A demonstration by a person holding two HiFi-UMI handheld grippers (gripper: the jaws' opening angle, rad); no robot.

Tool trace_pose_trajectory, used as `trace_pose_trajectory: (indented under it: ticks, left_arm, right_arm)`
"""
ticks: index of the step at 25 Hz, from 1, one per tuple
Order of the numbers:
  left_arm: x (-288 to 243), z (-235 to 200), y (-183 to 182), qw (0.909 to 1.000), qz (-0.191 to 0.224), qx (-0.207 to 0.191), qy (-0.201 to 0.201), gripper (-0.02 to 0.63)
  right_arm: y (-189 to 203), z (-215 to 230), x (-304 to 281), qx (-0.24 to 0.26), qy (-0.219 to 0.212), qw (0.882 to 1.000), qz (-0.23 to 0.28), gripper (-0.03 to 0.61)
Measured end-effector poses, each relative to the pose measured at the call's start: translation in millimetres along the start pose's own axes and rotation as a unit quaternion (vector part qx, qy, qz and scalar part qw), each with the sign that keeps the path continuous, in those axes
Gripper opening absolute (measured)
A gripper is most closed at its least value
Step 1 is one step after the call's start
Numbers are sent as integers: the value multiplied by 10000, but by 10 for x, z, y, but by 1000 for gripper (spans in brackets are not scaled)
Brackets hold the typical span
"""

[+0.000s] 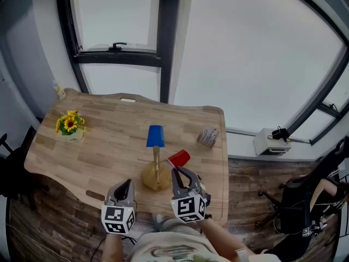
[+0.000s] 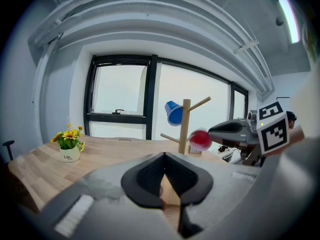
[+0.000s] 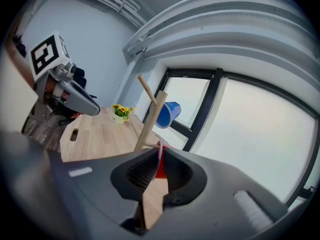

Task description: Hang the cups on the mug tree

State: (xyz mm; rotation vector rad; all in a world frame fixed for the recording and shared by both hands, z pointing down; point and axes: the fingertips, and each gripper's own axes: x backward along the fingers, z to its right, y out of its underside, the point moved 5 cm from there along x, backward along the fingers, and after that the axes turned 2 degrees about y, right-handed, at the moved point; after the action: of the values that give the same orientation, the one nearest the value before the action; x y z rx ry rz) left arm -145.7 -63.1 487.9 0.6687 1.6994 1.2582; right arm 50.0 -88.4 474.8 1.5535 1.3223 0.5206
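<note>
Grips the small red plastic cup [image 1: 178, 158] by its thin rim in the narrowly set right gripper [image 1: 180, 172], just beside the wooden mug tree [image 1: 156, 165], lower than the hung blue plastic cup [image 1: 155, 136]. Holds the left gripper [image 1: 126, 184] closed on nothing above the pale wooden table [image 1: 103, 141]. Probably light, slick and slightly flexible: best pinched gently at the rim, mouth left clear for a peg.

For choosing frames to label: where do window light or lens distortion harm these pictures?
Head view: window washed out white, frame lines bowed. Left gripper view: red cup soft, corners dark. Right gripper view: ceiling lines curved, blue cup sharp.
</note>
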Motion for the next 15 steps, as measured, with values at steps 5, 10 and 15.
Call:
trace_pose_trajectory:
  ticks: [5, 10, 15]
  left_arm:
    - [47, 3, 20, 10000, -8, 10, -39, 5]
    - [105, 15, 54, 10000, -29, 14, -72, 5]
    - [169, 16, 90, 9998, -71, 15, -160, 5]
  right_arm:
    - [-12, -97, -29, -3, -128, 9999, 23, 32]
    - [-21, -185, -61, -15, -242, 9997, 34, 32]
    - [-15, -266, -90, -14, -377, 9993, 19, 34]
